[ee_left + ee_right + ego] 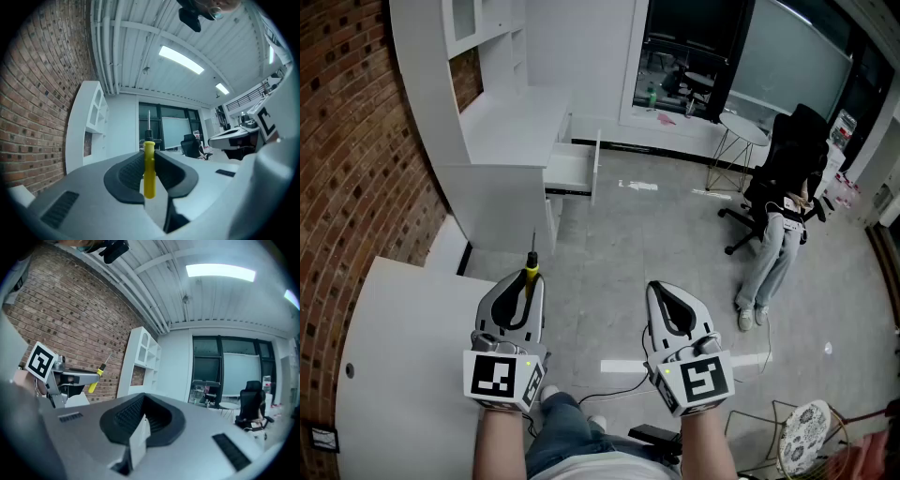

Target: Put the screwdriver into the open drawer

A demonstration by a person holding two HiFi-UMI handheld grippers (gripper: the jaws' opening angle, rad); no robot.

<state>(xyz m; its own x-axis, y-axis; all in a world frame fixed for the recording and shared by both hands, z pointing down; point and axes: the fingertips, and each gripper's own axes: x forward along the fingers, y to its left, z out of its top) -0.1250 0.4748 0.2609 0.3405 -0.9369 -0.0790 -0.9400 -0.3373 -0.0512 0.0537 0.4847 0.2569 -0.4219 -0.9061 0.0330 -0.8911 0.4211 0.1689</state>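
Yellow plastic is showing between the jaws of the left gripper [528, 284], which are pinching the handle of the screwdriver [149, 168] while its metal shaft is sticking up past the jaw tips. Just beside it the right gripper [143, 404] is hanging with its jaws closed together on nothing. Both are hovering level over the grey floor [619, 244], next to a white table [403, 356]. The open drawer [570, 169] is jutting from the white desk unit [502, 131], well apart from the screwdriver and farther ahead.
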